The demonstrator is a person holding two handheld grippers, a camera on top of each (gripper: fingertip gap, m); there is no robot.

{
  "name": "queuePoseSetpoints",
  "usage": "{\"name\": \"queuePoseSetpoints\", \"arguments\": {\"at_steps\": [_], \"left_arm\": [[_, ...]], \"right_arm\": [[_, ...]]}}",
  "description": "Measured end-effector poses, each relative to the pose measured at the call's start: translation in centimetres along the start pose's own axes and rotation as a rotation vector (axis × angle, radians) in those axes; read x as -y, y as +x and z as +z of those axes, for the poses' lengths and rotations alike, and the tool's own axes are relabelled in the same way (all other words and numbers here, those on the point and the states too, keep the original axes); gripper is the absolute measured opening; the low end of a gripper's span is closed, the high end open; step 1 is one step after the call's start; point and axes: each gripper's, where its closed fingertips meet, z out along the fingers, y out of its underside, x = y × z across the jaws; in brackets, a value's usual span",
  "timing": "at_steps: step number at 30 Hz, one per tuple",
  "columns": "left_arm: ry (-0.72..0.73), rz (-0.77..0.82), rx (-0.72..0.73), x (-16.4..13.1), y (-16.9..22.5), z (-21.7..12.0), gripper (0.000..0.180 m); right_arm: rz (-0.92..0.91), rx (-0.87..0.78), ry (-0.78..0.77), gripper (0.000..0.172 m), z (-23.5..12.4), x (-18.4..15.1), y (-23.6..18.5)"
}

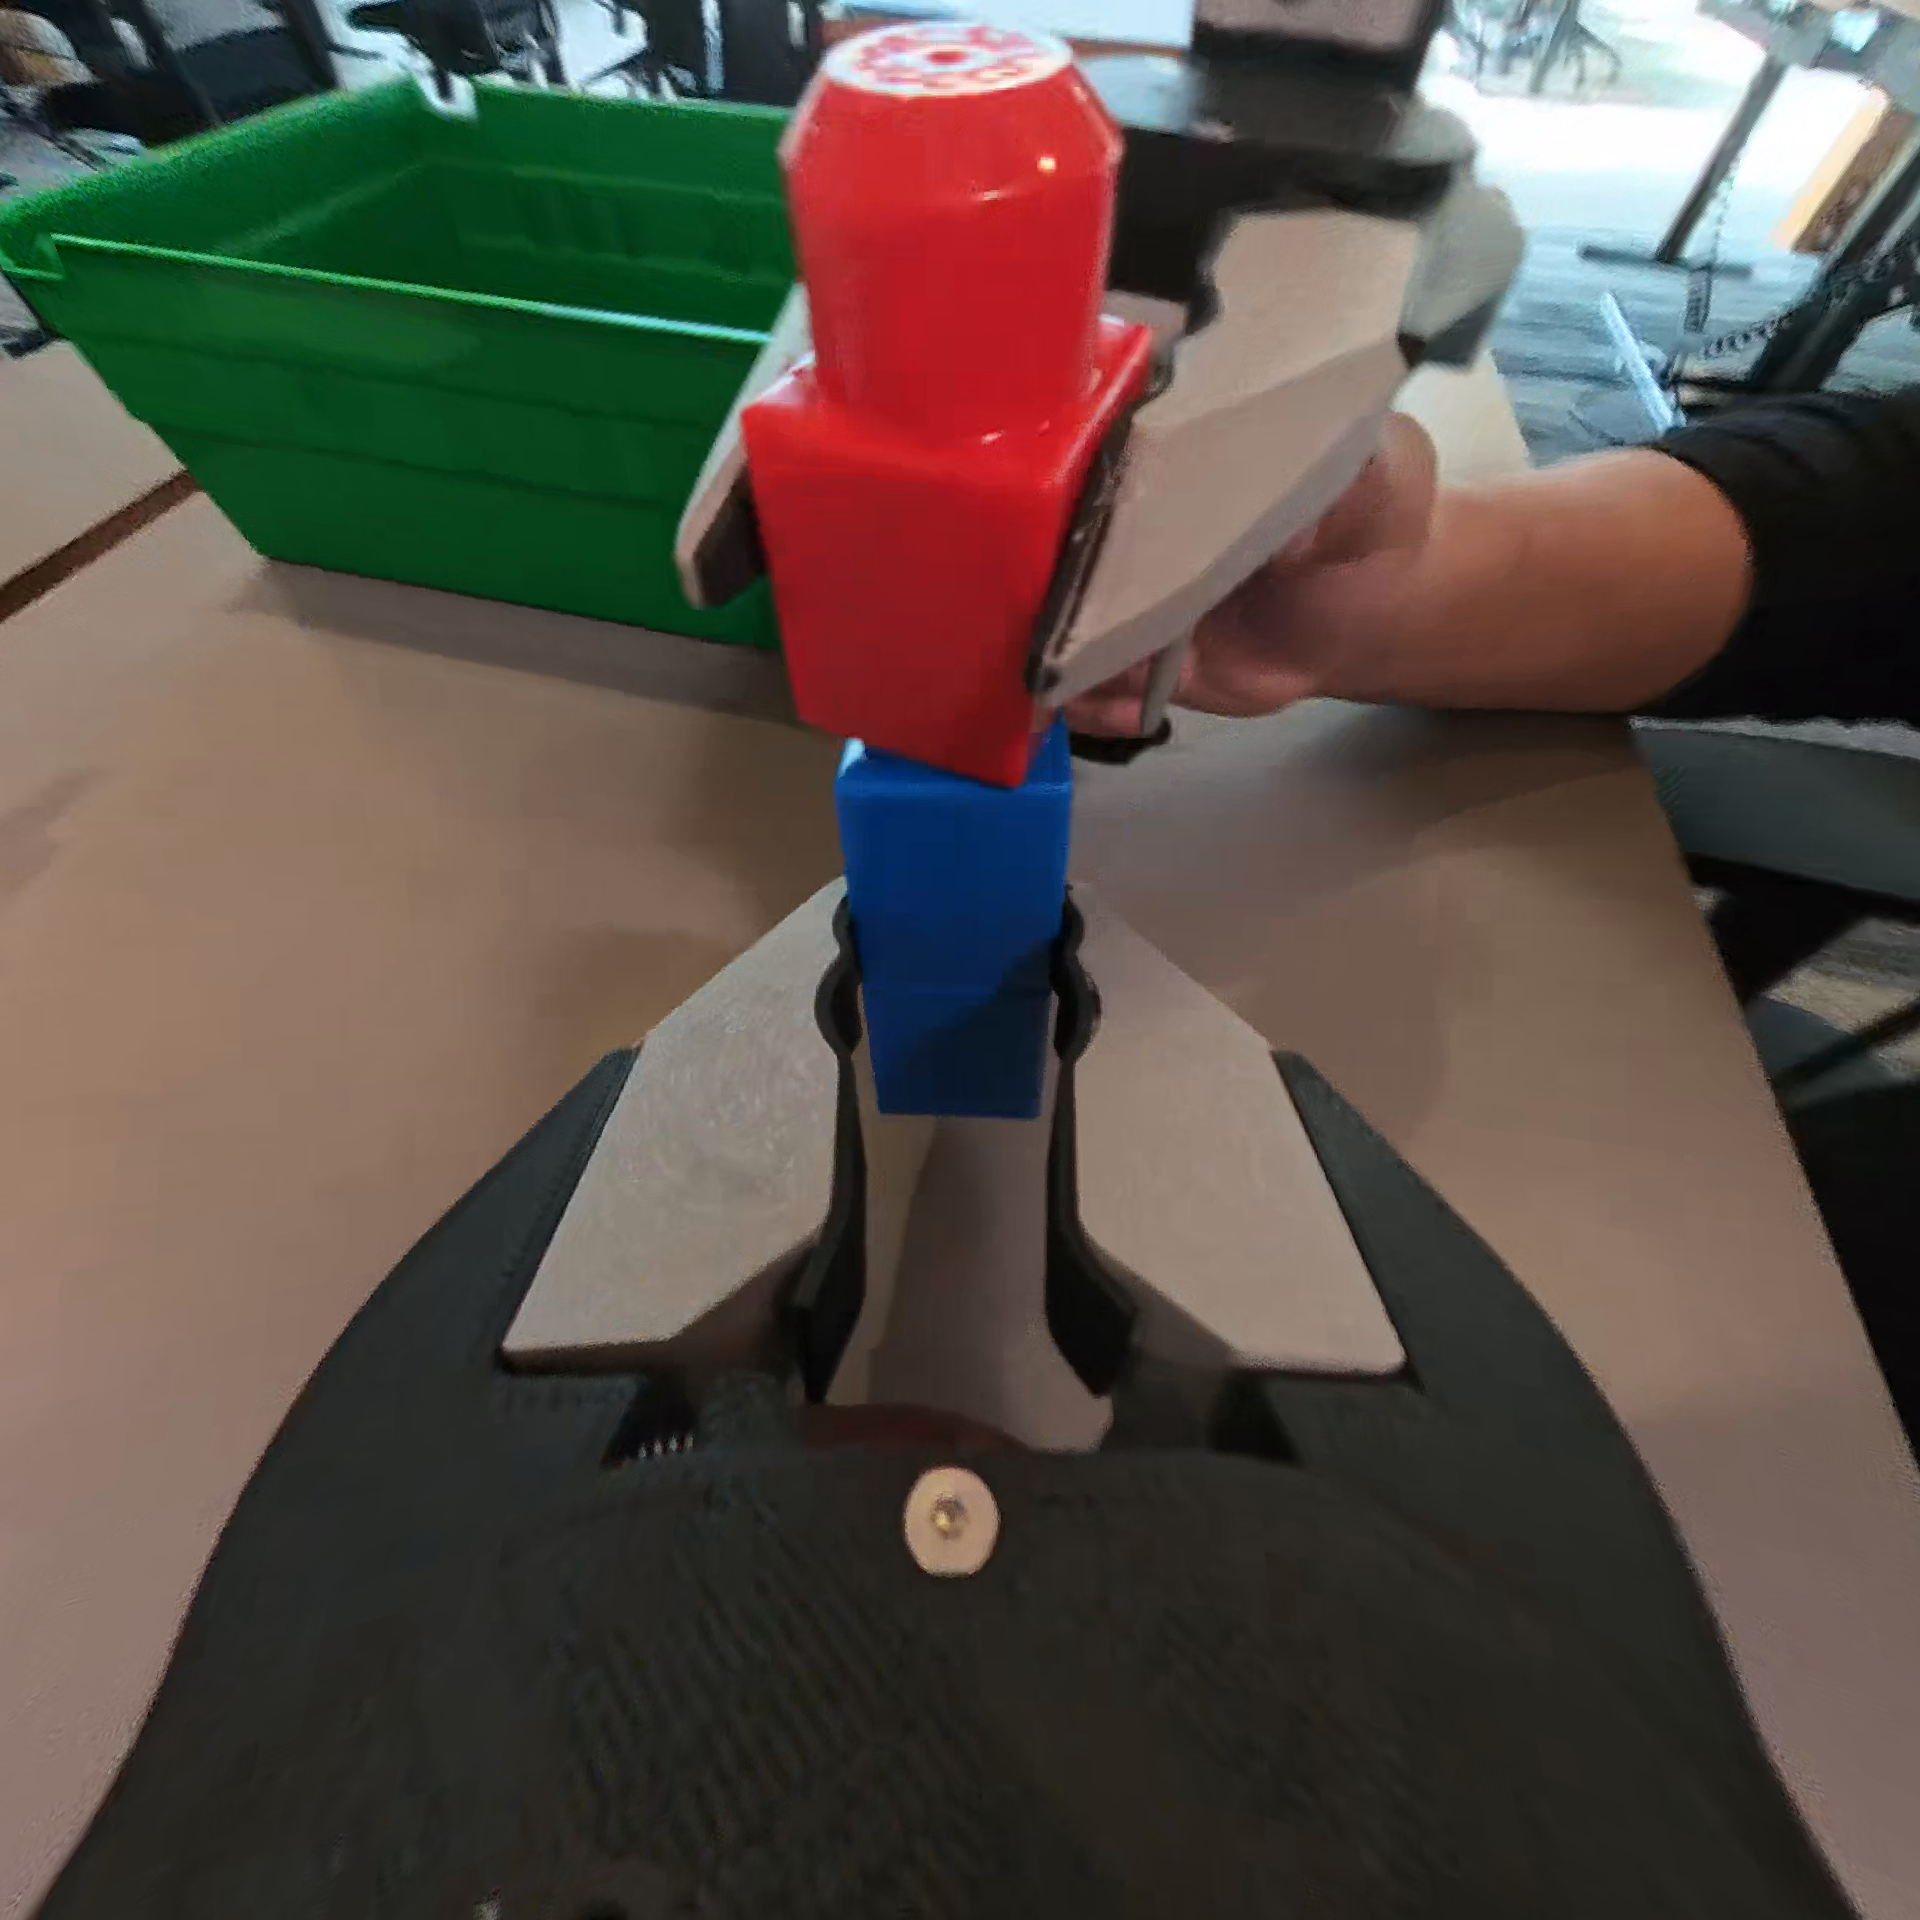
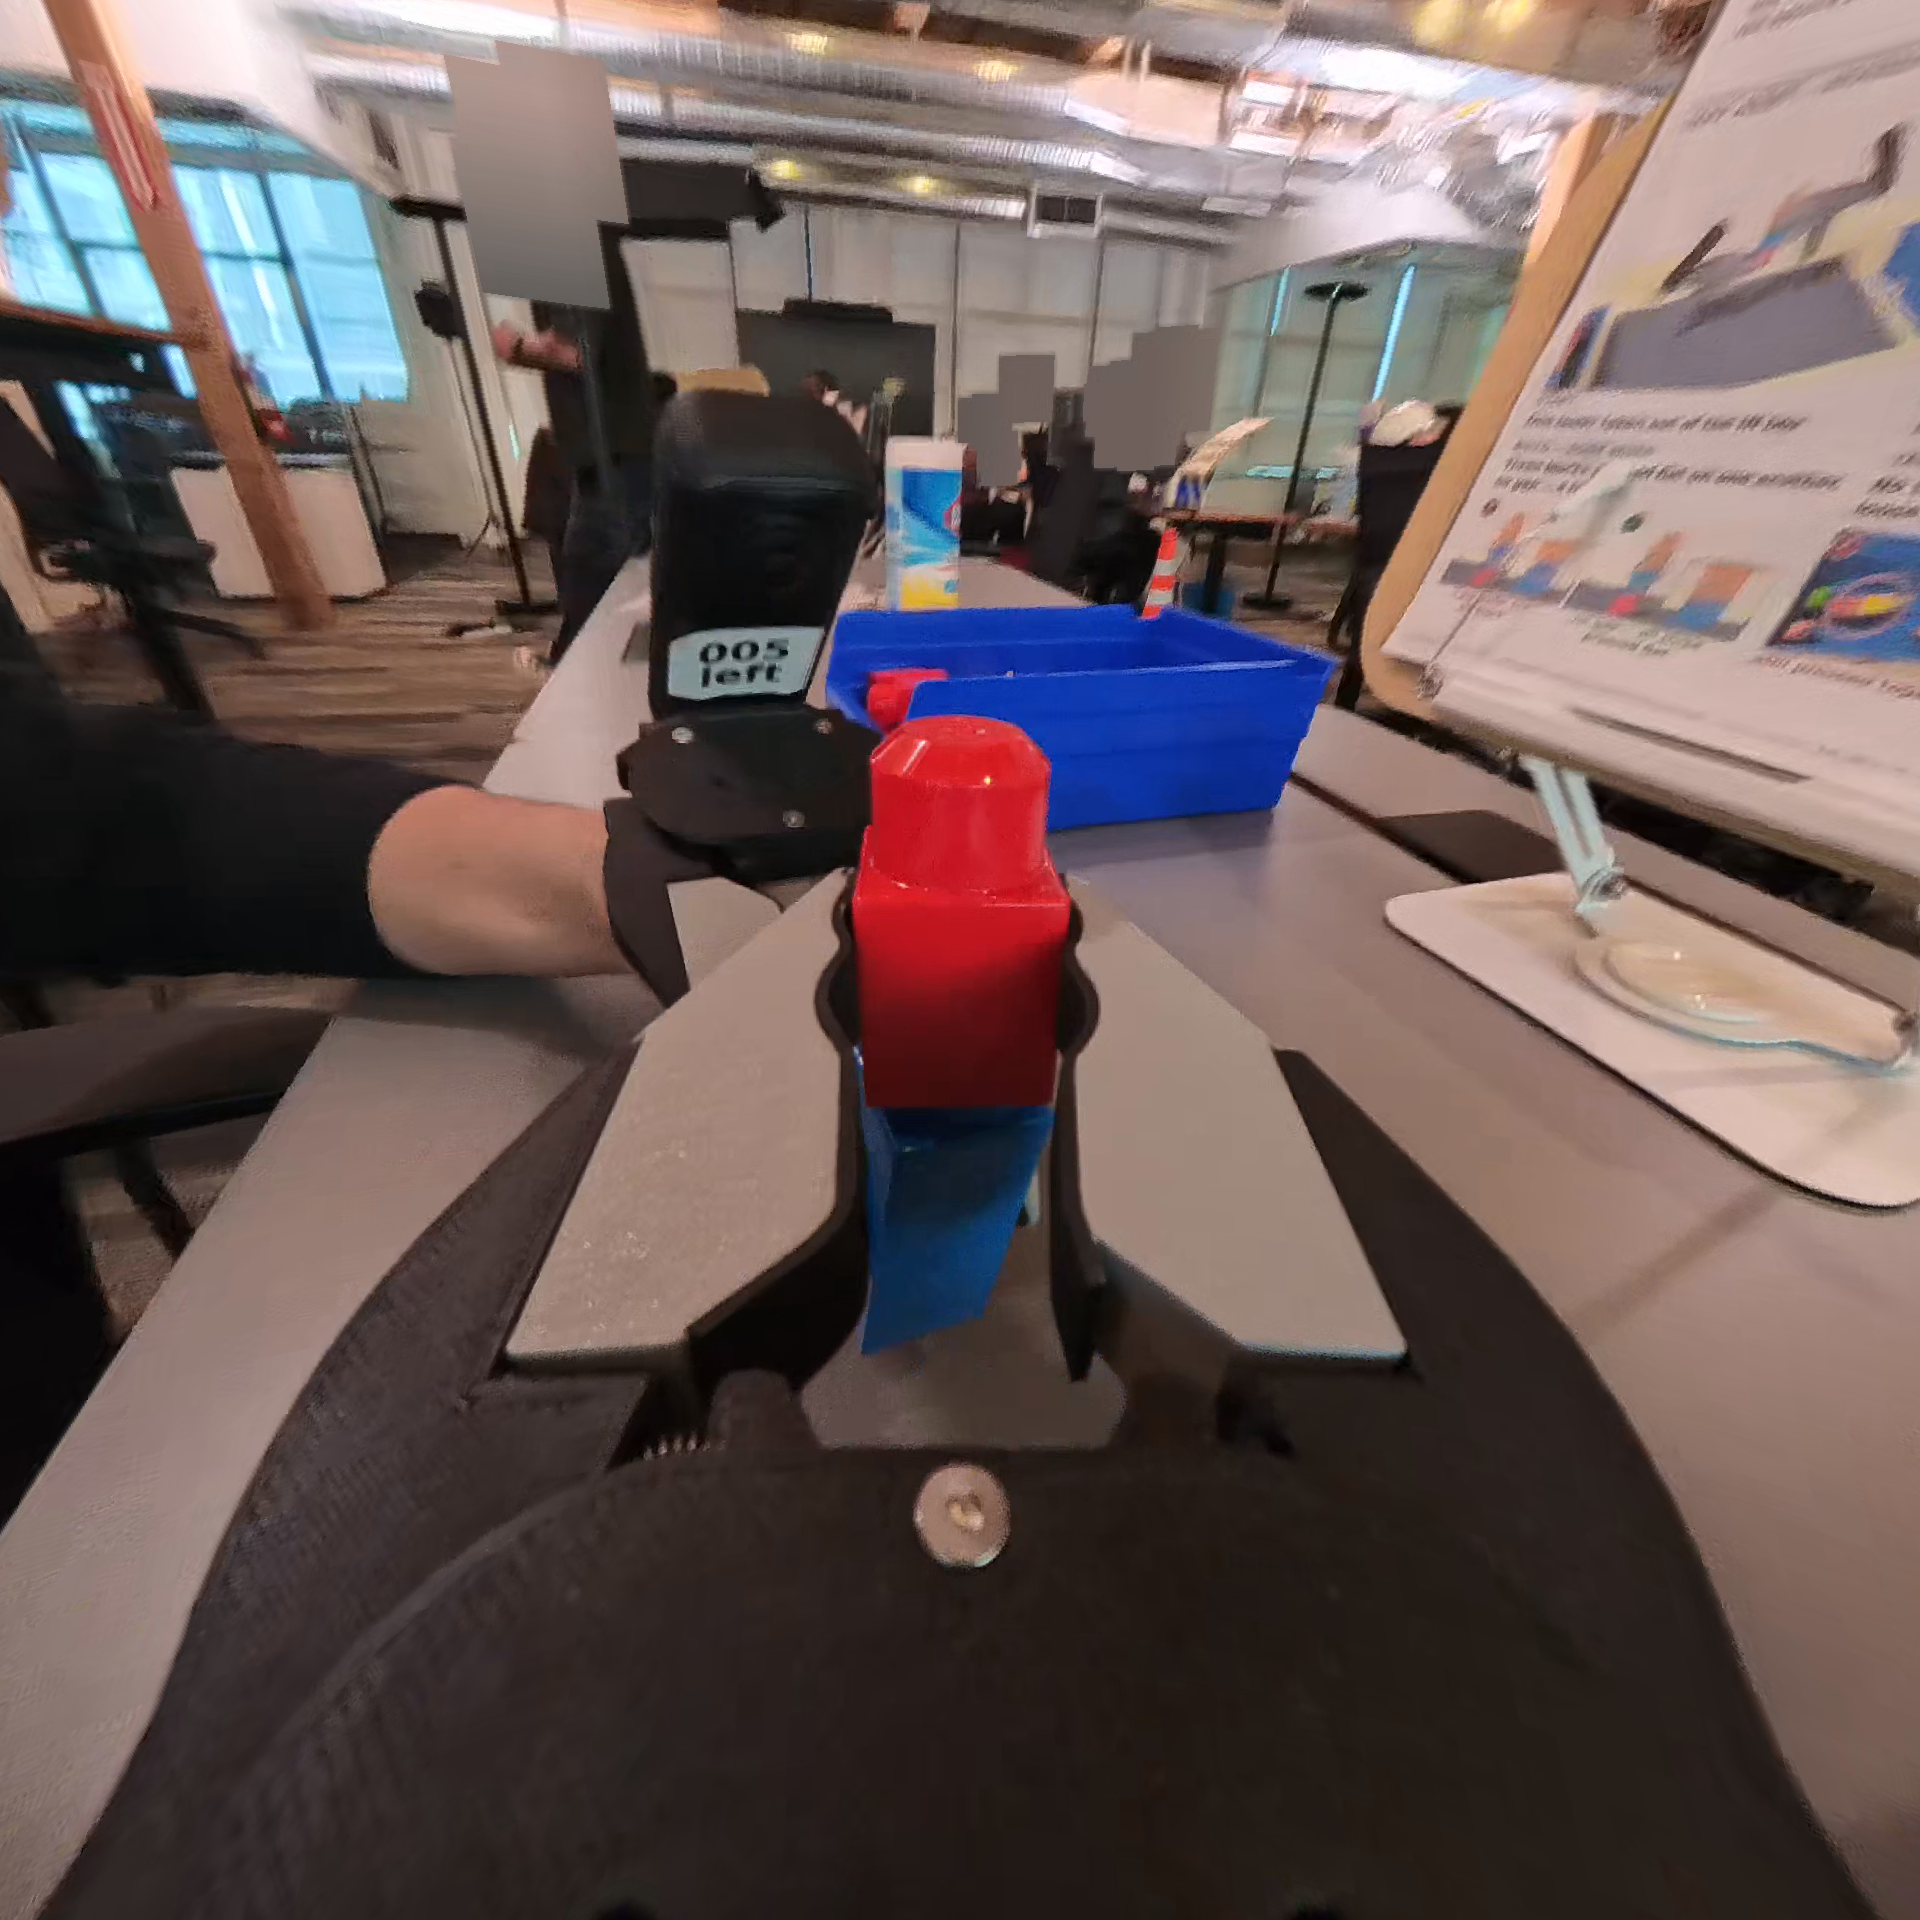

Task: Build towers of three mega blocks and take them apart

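Observation:
My left gripper [image 1: 956, 982] is shut on a blue block [image 1: 956, 935]; both pads press its sides. A red block [image 1: 935, 499] with a round stud on top sits tilted on the blue block's top. In the left wrist view my right gripper [image 1: 894, 520] clamps the red block from the right, held by a hand. In the right wrist view my right gripper [image 2: 961, 987] is shut on the red block [image 2: 961, 935], and the blue block [image 2: 945, 1216] hangs below it. The left gripper's black body [image 2: 748, 665] shows just behind.
A green bin [image 1: 416, 343] stands on the brown table [image 1: 312, 935] at the back left. A blue bin [image 2: 1091, 696] holding a red block [image 2: 899, 694] stands ahead in the right wrist view, a canister [image 2: 920, 520] behind it. An instruction sheet on a stand [image 2: 1683, 416] is at right. The grippers' ends are close to 8 cm from one another.

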Motion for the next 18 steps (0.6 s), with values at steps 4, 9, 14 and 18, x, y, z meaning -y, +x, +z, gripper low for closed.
{"name": "queuePoseSetpoints", "arguments": {"at_steps": [4, 9, 14, 18], "left_arm": [[0.04, -0.051, -0.076, 0.6, 1.3, 0.0, 0.033], [0.121, -0.069, -0.235, 2.2, 3.9, -1.0, 0.033], [0.093, -0.039, -0.146, 1.8, 2.9, -0.5, 0.032], [0.062, -0.017, -0.077, 1.2, 2.0, -0.3, 0.033]], "right_arm": [[0.141, 0.113, 0.093, 0.033, 0.0, 0.8, -0.9], [0.271, 0.32, 0.167, 0.033, -0.5, 2.3, -3.2], [0.196, 0.213, 0.087, 0.034, 0.1, 1.4, -2.4], [0.154, 0.17, 0.048, 0.034, 0.3, 0.9, -2.1]]}}
